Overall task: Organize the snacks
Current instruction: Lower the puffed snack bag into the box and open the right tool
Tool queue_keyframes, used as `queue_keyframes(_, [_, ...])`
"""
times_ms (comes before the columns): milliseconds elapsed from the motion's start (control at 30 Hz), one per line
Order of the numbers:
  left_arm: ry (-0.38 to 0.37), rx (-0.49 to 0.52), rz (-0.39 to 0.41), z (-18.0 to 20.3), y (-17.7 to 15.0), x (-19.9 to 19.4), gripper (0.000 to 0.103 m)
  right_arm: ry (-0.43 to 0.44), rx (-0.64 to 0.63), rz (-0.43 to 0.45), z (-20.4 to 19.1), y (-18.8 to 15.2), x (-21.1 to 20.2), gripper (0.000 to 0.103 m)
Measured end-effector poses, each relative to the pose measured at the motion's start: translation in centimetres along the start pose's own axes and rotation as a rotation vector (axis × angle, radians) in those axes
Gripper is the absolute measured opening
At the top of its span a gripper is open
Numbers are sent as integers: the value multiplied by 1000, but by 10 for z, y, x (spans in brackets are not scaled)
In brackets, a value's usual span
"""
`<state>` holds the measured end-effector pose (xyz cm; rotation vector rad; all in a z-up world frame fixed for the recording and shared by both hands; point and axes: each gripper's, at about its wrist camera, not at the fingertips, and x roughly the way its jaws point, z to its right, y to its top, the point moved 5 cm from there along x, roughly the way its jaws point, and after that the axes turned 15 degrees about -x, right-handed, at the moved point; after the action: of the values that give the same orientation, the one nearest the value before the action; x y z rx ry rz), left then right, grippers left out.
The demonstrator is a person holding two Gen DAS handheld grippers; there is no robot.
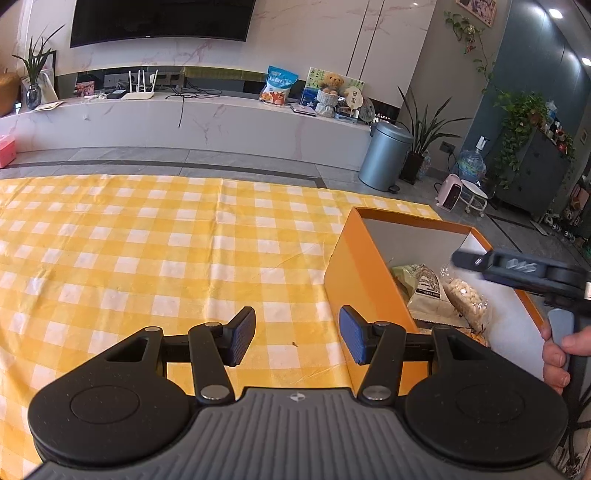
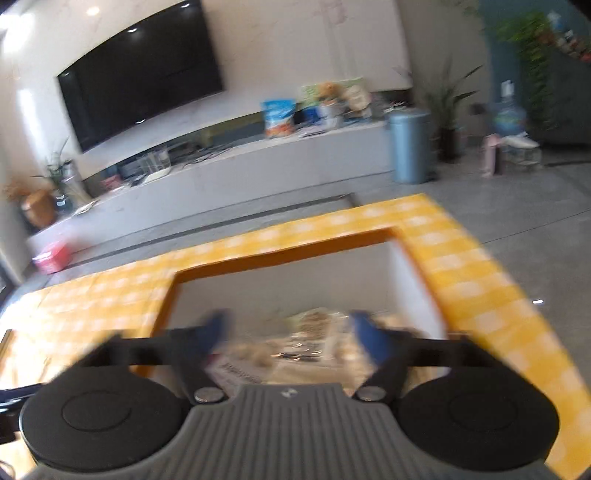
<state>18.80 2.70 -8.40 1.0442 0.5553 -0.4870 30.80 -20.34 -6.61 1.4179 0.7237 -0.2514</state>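
Left gripper (image 1: 297, 336): I hold it spread wide and empty above the checked tablecloth (image 1: 129, 258), beside the orange box (image 1: 364, 280).
Right gripper (image 2: 288, 332): fingers parted, nothing between them, poised over the box opening.
Snack packets (image 1: 443, 295): piled inside the box at the table's right edge, so nothing scatters.

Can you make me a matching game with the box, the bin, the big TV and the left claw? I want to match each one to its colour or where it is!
1. box
2. bin
3. TV
4. left claw

a. on the wall
b. open above the checked cloth
c. orange, snack packets inside
d. grey-blue, on the floor

Pairs: 1-c, 2-d, 3-a, 4-b
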Motion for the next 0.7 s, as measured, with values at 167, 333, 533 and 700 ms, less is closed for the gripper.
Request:
queue_keyframes(167, [-1, 3, -5, -1, -1, 1, 62, -76, -21, -200, -4, -5, 45, 6])
queue_keyframes(333, [0, 3, -15, 0, -4, 2, 62, -164, -6, -282, 4, -12, 66, 5])
queue_keyframes(533, [13, 11, -14, 4, -6, -1, 62, -115, -142, -333, -22, -21, 86, 10])
queue_keyframes(700, [2, 13, -11, 5, -5, -6, 62, 105, -100, -282, -36, -20, 85, 9])
